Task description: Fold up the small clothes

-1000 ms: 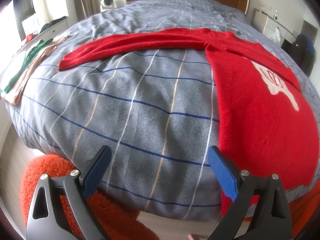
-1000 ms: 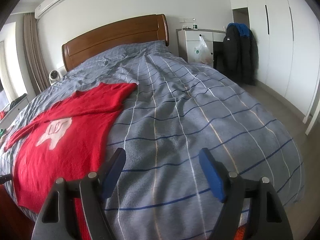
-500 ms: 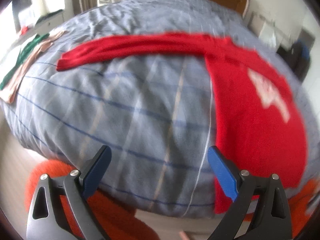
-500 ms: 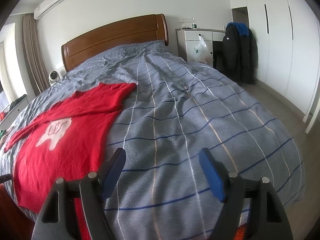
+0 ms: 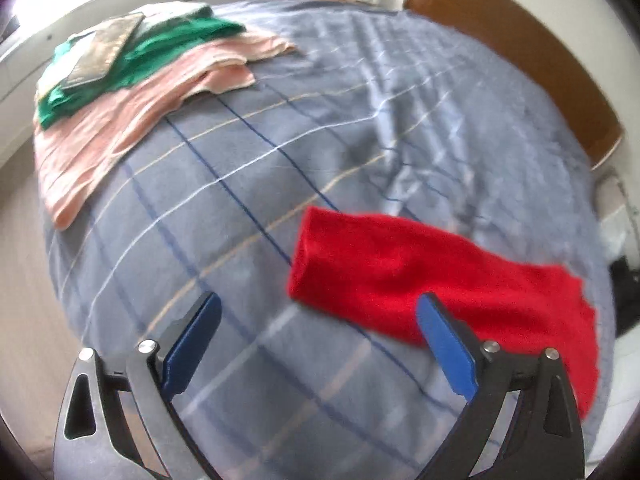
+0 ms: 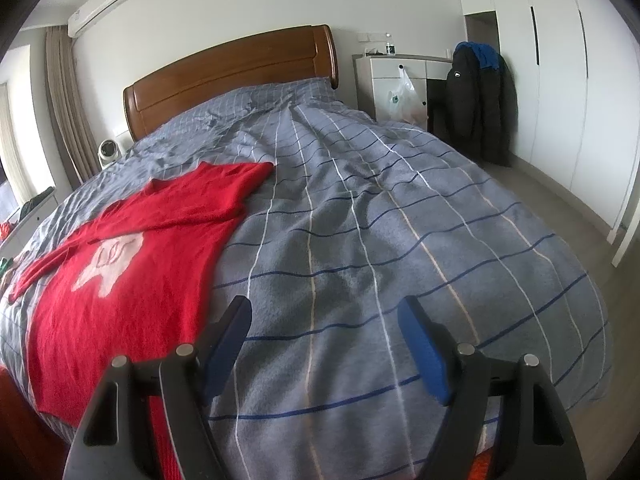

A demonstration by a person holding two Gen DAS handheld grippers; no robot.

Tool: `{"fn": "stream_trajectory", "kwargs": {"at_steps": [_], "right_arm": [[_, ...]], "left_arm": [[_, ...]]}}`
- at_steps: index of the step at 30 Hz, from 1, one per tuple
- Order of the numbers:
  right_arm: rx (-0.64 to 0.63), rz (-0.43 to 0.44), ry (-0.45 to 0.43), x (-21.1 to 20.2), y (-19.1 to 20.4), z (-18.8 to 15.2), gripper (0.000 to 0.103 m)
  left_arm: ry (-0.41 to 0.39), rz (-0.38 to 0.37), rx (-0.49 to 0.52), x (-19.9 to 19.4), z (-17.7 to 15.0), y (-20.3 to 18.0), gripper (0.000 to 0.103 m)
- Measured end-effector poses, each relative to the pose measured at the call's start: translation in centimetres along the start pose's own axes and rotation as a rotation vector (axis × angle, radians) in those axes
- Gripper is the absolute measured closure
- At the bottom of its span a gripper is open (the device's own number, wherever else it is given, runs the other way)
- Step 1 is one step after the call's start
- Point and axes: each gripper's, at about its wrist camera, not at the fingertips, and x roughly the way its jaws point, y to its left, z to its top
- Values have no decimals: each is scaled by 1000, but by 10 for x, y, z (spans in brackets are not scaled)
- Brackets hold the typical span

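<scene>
A red sweater [image 6: 120,264] with a white design lies flat on the grey striped bed, its right sleeve folded across the chest. Its left sleeve [image 5: 400,276] stretches out sideways, and the cuff end lies just ahead of my left gripper [image 5: 320,344]. The left gripper is open and empty, above the blanket, with the sleeve beside its right finger. My right gripper [image 6: 324,344] is open and empty, hovering over bare blanket to the right of the sweater's hem.
A pink garment [image 5: 132,120] with green clothes [image 5: 132,60] on top lies at the bed's far left corner. A wooden headboard [image 6: 232,76], a white cabinet [image 6: 392,80] and hanging dark coats [image 6: 480,96] stand behind the bed.
The left gripper has swung left and forward along the bed toward the sleeve's cuff; the pile of pink and green clothes is now close. The right gripper has not moved.
</scene>
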Motion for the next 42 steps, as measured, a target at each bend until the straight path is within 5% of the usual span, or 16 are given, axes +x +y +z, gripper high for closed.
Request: {"fn": "stream_trajectory", "kwargs": {"at_steps": [5, 6, 7, 9, 14, 20, 27, 29, 30, 31, 35, 38, 42], "right_arm": [[-32, -9, 16, 4, 7, -2, 28], [-40, -10, 21, 5, 9, -2, 28], [-44, -10, 24, 6, 10, -3, 28], [-45, -9, 28, 8, 10, -3, 28], [-26, 16, 28, 11, 9, -3, 28], [4, 51, 32, 14, 4, -2, 28], [61, 72, 12, 8, -8, -3, 28], [76, 74, 13, 9, -12, -2, 28], [84, 74, 13, 9, -13, -3, 28], [91, 75, 12, 9, -15, -3, 28], [108, 80, 7, 7, -19, -2, 28], [118, 86, 1, 5, -21, -3, 28], [148, 97, 8, 9, -26, -3, 28]], "left_arm": [[-16, 134, 45, 34, 0, -17, 23], [-39, 139, 75, 32, -1, -23, 50], [-44, 119, 124, 30, -2, -31, 93], [-48, 117, 198, 21, -4, -49, 97], [-157, 78, 367, -37, -3, -108, 98], [-294, -152, 587, -134, -14, -244, 98], [-316, -385, 815, -160, -108, -413, 97], [-302, -400, 846, -146, -139, -437, 88], [-284, -394, 867, -133, -157, -449, 68], [-246, -356, 886, -116, -178, -458, 35], [-115, -396, 907, -87, -223, -435, 29], [-124, -375, 943, -85, -232, -383, 29], [-115, -219, 890, -58, -205, -298, 29]]}}
